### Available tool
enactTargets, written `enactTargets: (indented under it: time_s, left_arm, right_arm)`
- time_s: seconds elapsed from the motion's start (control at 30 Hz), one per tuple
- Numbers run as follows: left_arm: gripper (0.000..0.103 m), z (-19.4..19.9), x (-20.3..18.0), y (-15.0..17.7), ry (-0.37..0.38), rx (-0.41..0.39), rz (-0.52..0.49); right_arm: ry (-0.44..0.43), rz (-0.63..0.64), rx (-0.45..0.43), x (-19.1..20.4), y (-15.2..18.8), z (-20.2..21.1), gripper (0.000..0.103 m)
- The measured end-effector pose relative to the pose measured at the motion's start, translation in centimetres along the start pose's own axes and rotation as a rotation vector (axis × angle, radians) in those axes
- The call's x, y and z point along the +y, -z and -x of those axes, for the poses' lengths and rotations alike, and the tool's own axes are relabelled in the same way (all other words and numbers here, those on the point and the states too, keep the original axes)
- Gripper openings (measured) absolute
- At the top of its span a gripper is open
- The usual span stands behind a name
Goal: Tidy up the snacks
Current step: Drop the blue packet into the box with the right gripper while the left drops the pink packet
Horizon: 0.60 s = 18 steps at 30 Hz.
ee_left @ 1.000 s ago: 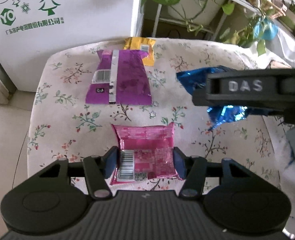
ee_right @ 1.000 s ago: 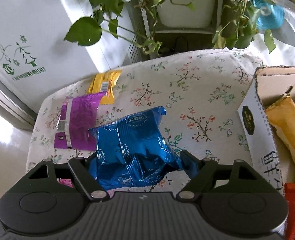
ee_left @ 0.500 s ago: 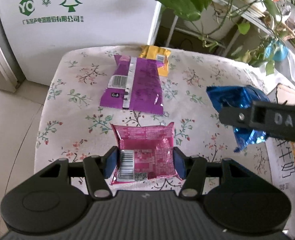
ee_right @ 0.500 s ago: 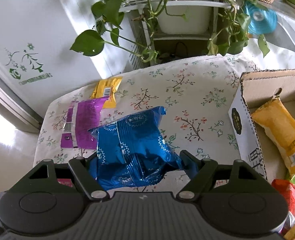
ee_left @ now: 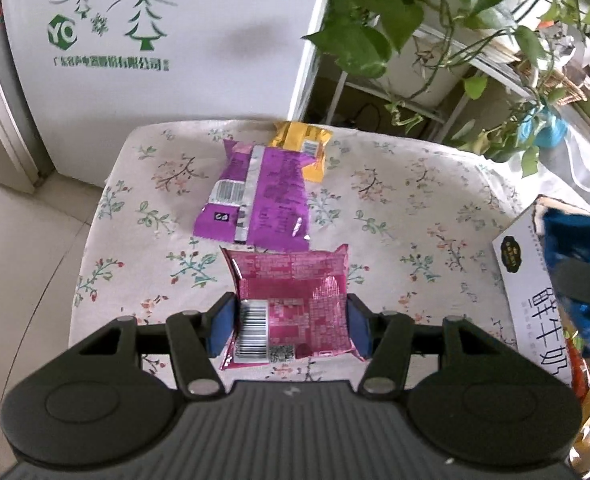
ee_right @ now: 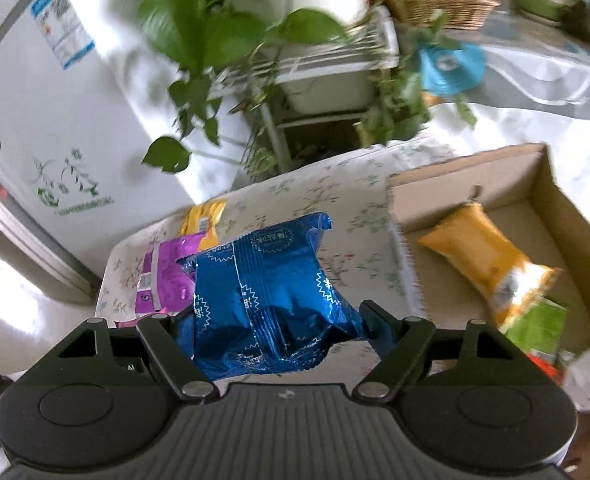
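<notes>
My left gripper (ee_left: 289,326) is shut on a pink snack packet (ee_left: 291,304) and holds it above the floral table (ee_left: 415,208). A purple packet (ee_left: 257,200) and a yellow packet (ee_left: 303,148) lie on the table beyond it. My right gripper (ee_right: 281,330) is shut on a blue foil packet (ee_right: 267,292), held in the air left of the cardboard box (ee_right: 403,248). In the left wrist view the blue packet (ee_left: 575,236) and right gripper (ee_left: 587,286) hang over the box (ee_left: 531,276) at the right edge.
The box holds a yellow-orange packet (ee_right: 483,256), a green packet (ee_right: 539,328) and other snacks. A white fridge (ee_left: 155,40) stands behind the table. A plant rack with trailing leaves (ee_left: 427,40) is at the back right. Floor lies left of the table.
Both grippers have risen with their packets. The right gripper has carried the blue packet rightward to over the box; more of the box's inside shows now.
</notes>
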<state>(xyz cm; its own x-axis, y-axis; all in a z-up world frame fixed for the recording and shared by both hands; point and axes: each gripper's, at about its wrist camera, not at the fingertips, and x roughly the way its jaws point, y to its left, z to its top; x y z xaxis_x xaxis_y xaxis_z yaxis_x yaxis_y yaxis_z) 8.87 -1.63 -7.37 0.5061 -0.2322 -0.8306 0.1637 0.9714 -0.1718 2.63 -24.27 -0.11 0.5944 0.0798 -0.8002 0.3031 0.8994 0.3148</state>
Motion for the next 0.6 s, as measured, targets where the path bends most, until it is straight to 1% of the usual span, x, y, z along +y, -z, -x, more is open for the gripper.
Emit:
enactTargets:
  time_s: [0.2, 0.33, 0.47, 0.6]
  left_arm:
    - [0.057, 0.9, -2.3, 0.1, 0.000, -0.044, -0.070]
    - [0.057, 1.4, -3.7, 0.1, 0.025, -0.062, -0.092]
    - [0.057, 2.5, -5.6, 0.3, 0.066, -0.099, -0.132]
    - [0.057, 3.3, -7.6, 0.6, 0.123, -0.123, -0.185]
  right_arm:
    - [0.046, -0.051, -0.037, -3.1, -0.4, 1.4, 0.084]
    - [0.055, -0.090, -0.066, -4.8, -0.8, 2.6, 0.084]
    - [0.041, -0.162, -0.083, -7.0, -1.3, 3.6, 0.084]
    - [0.066, -0.249, -0.122, -9.5, -1.7, 4.9, 0.084]
